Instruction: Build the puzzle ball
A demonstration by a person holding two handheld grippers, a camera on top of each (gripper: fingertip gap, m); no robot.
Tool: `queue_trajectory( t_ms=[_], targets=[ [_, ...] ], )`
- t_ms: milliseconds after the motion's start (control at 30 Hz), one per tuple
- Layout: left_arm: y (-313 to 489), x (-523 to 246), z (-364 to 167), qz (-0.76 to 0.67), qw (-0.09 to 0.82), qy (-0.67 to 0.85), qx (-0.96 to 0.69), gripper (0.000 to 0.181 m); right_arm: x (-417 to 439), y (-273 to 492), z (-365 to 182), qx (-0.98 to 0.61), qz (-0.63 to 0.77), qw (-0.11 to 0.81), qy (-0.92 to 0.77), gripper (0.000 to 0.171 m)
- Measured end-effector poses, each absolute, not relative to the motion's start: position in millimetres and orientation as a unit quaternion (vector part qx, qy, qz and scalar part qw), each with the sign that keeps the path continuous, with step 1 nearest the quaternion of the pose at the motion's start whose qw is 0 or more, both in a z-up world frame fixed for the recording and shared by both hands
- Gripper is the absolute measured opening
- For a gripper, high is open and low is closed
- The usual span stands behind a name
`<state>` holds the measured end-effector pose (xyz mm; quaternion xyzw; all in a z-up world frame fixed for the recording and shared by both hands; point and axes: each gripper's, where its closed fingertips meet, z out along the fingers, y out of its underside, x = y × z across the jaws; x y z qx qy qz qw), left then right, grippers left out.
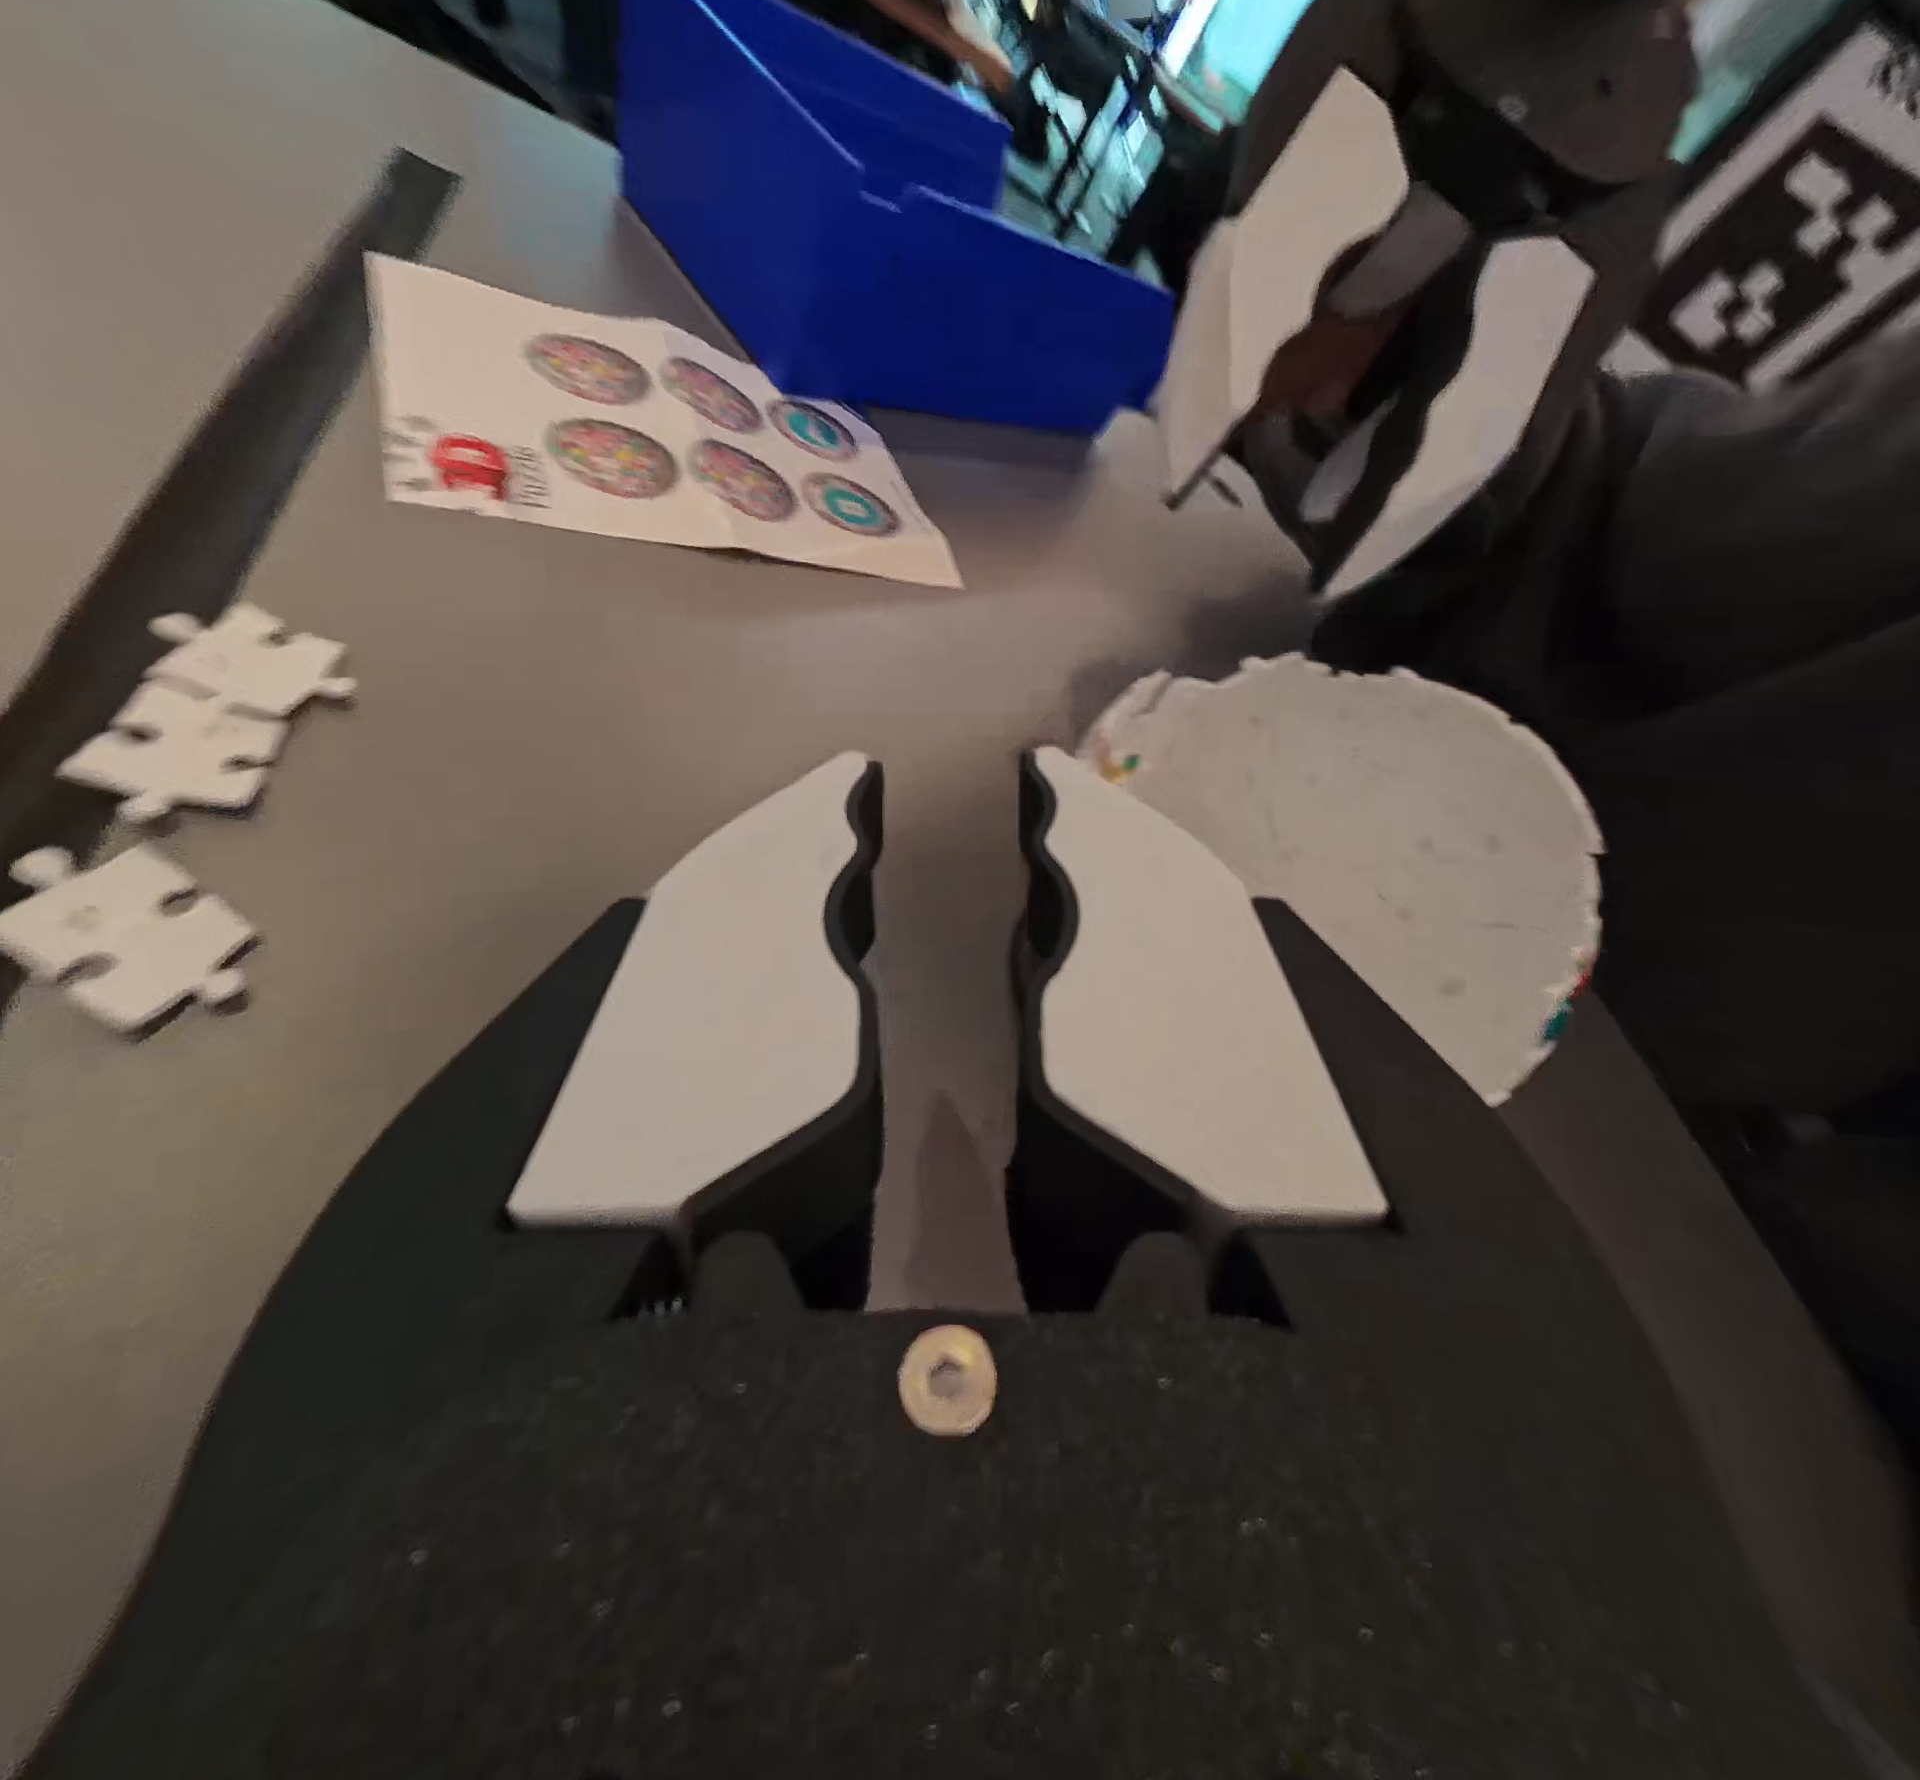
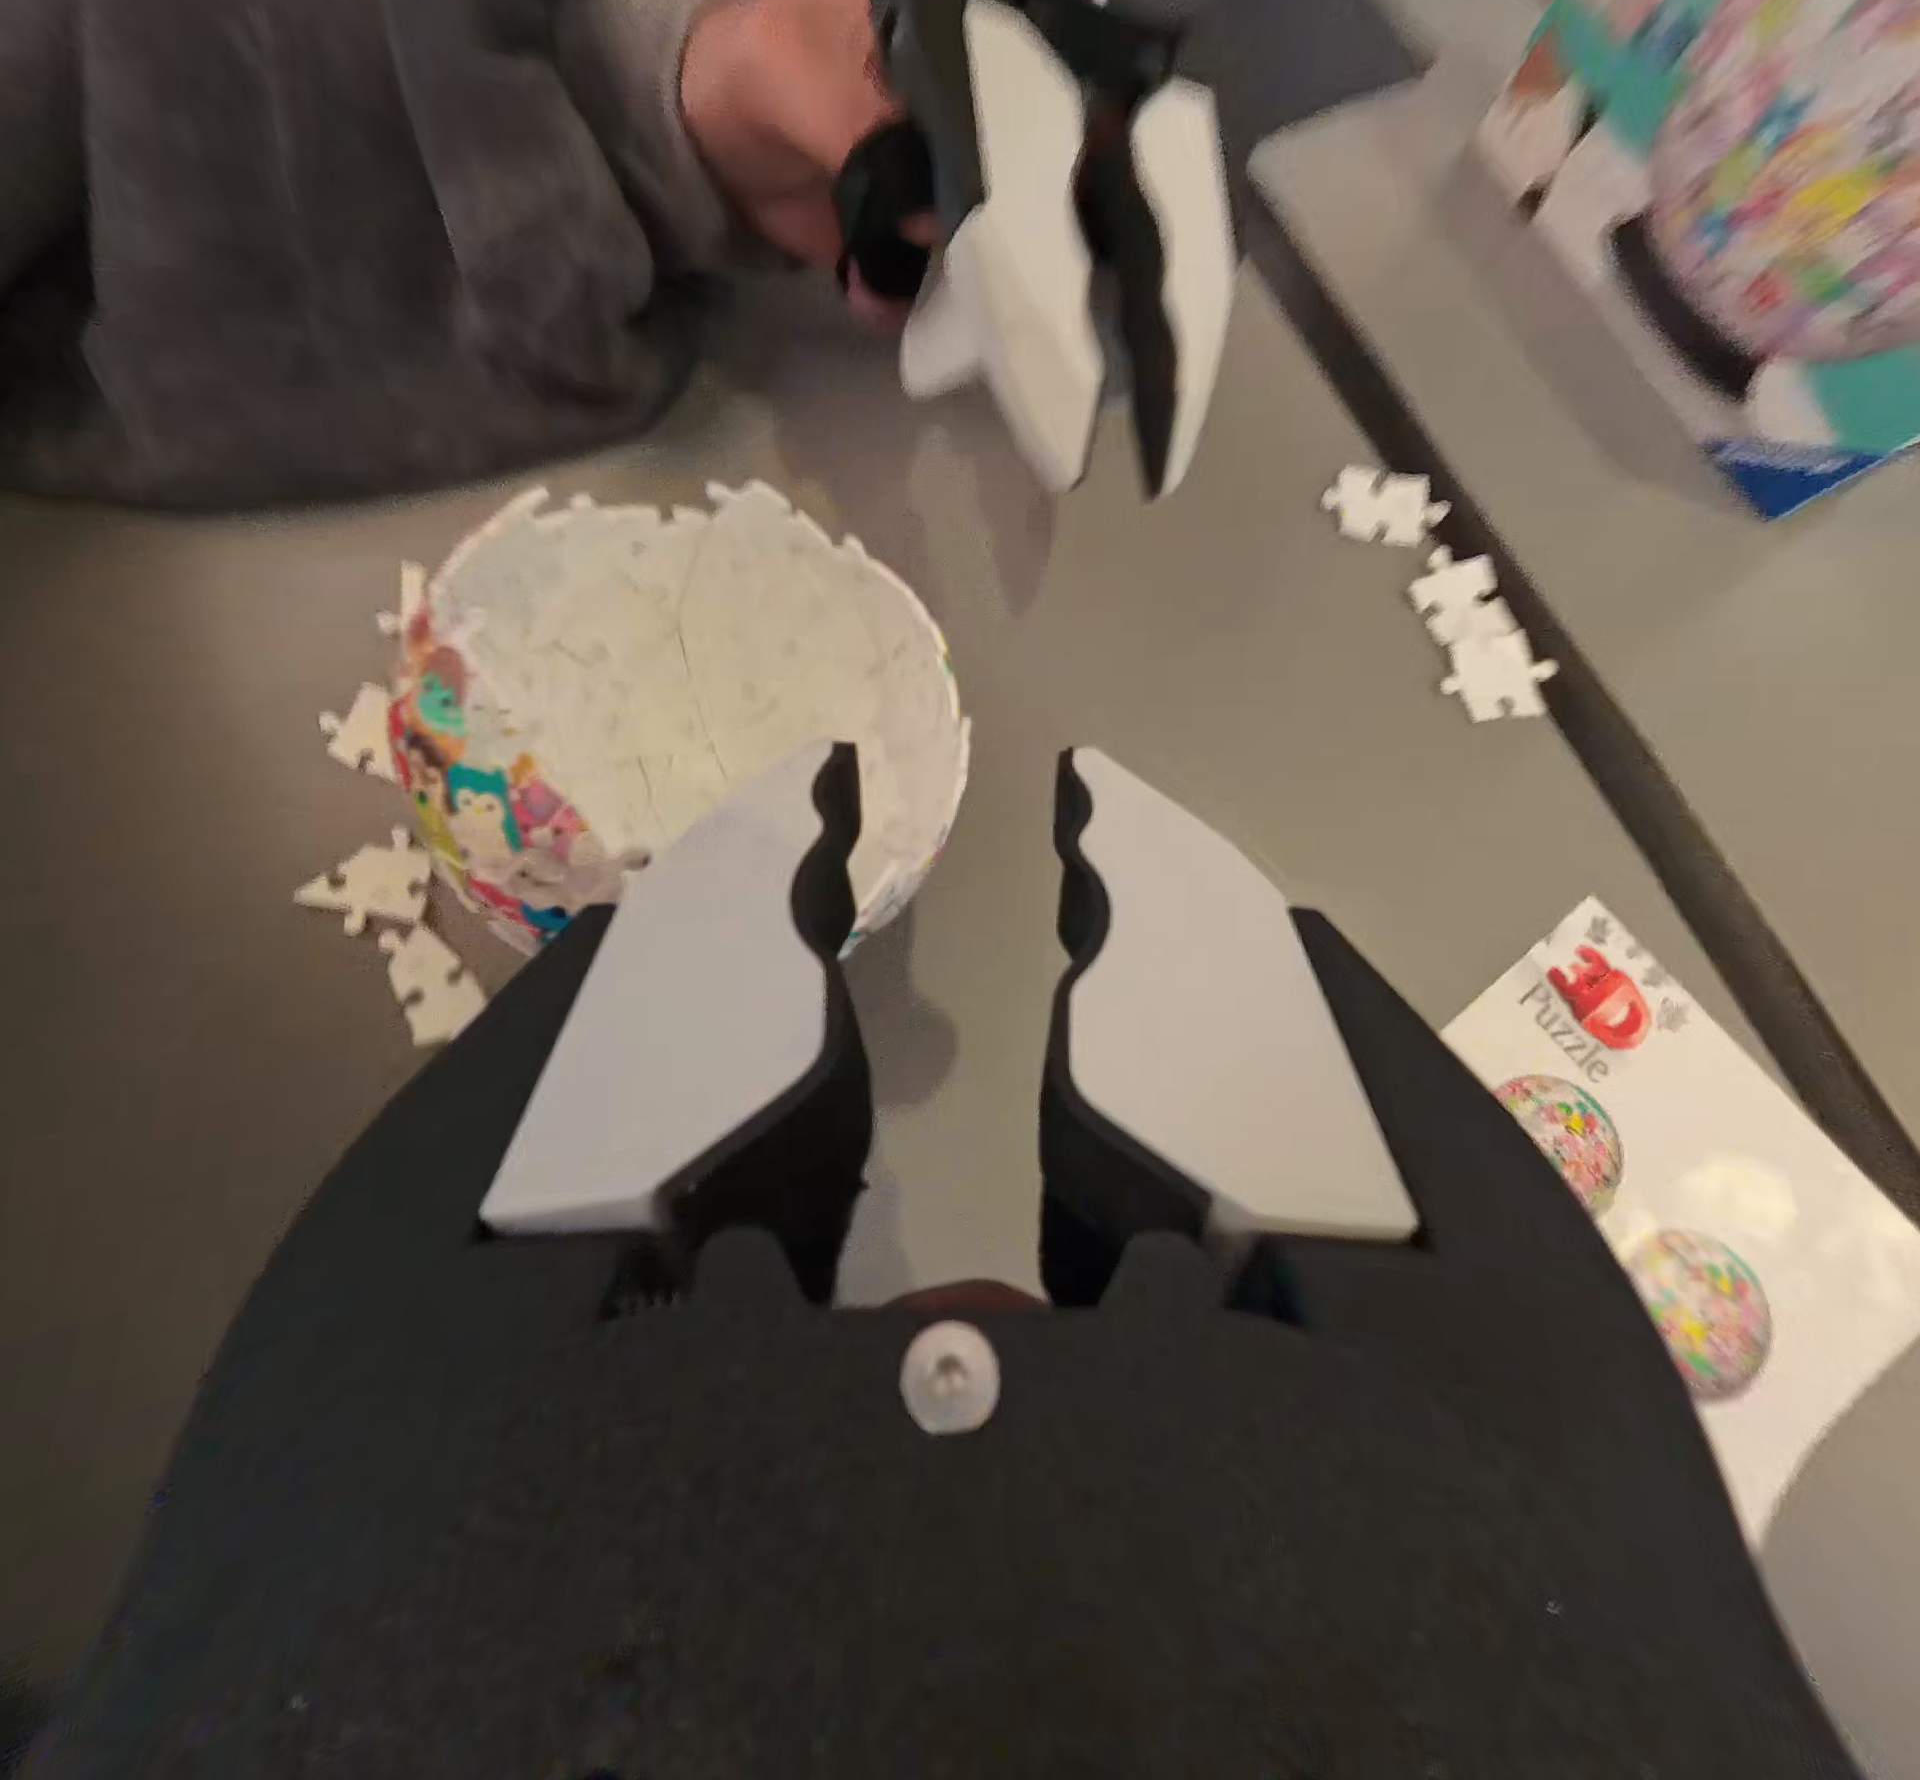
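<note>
My left tool (image 1: 951, 785) is open with nothing between its fingers, above the grey tabletop (image 1: 644, 899). My right tool (image 2: 956, 774) is open too and empty. The half-built puzzle ball (image 2: 665, 681) sits on the tabletop like a bowl, white inside and coloured outside, just left of my right tool. Loose white pieces (image 2: 384, 889) lie beside it, more pieces (image 1: 177, 774) lie near the tabletop seam, and an instruction sheet (image 1: 644, 442) lies flat.

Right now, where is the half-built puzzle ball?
The half-built ball sits open side up on the grey table, just left of the right tongs in the right wrist view, with loose white pieces at its left.
</note>
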<state>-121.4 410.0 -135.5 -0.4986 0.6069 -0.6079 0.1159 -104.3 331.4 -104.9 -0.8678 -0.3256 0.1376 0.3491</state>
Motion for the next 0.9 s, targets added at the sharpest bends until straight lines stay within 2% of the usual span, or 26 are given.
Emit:
queue_trajectory(
  t_ms=[133,233,300,500,900],
  targets=[
    [446,-121,-139,-0.629,0.172,0.542,-0.53,0.024,-119,341,-121,-0.902,0.107,0.224,-0.353,0.03],
    [446,-121,-141,-0.617,0.186,0.553,-0.528,0.024,-122,347,-133,-0.909,0.041,0.182,-0.373,0.025],
    [437,-119,-150,-0.598,0.172,0.578,-0.528,0.024,-113,347,-142,-0.916,-0.005,0.145,-0.373,0.027],
    [417,-118,-166,-0.557,0.148,0.631,-0.52,0.023,-113,347,-158,-0.927,-0.02,0.111,-0.358,0.023],
    [411,-119,-164,-0.574,0.123,0.626,-0.513,0.023,-116,349,-167,-0.928,-0.004,0.122,-0.352,0.008]
  ],
)
